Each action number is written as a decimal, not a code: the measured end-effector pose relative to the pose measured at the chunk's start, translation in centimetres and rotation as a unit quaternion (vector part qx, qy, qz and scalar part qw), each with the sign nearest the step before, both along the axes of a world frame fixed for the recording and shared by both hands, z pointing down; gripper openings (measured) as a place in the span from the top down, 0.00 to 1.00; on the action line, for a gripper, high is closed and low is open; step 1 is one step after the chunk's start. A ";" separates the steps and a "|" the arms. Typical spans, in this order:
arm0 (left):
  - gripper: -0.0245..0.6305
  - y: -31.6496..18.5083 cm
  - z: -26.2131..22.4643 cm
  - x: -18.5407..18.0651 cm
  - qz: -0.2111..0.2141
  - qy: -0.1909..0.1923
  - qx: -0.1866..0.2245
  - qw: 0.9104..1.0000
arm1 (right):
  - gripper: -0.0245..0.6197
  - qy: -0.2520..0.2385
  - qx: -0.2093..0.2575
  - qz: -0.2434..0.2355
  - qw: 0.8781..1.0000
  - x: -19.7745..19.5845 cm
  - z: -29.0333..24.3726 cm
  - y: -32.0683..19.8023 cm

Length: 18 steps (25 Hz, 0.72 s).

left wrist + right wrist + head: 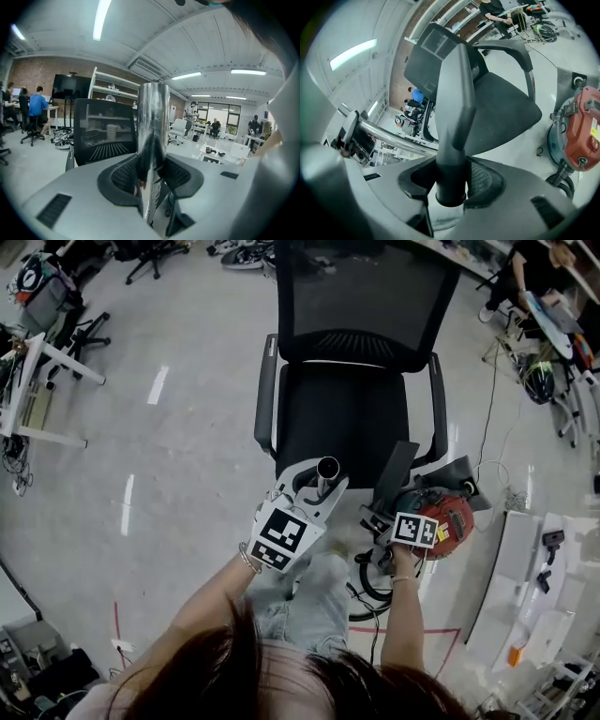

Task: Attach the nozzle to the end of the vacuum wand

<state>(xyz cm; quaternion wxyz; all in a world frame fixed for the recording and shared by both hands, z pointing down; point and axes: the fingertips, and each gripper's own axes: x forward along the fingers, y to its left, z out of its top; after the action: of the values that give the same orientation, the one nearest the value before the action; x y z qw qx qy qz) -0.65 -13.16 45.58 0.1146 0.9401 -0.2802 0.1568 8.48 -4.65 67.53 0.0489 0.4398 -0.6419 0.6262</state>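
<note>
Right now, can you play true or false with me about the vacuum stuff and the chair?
1. The left gripper holds the shiny wand. True.
2. The nozzle is already on the wand. False: the right gripper holds it, apart from the wand.
3. The vacuum has a green top. False: it is red.
4. A black office chair stands in front of the person. True.

Two hand-held grippers point(317, 491) point(380, 517), one wand point(153, 140), one nozzle point(457, 108), one red vacuum point(452, 517), one close chair point(347, 418), probably others beyond.
</note>
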 end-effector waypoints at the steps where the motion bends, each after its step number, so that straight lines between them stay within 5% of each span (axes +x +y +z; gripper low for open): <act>1: 0.73 0.1 0.0 0.1 -0.001 -0.005 0.003 1.000 | 0.69 -0.002 -0.001 0.002 1.000 0.1 -0.1 0.0; 18: 0.73 5.3 -0.7 4.0 -0.023 -0.037 0.017 0.999 | 0.69 -0.028 0.022 0.020 0.999 3.3 -5.4 3.0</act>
<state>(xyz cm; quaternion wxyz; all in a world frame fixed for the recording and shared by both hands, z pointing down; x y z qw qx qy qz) 3.36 -7.82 44.85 0.0915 0.9288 -0.3083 0.1843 11.77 -1.62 62.17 0.0085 0.4358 -0.6475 0.6250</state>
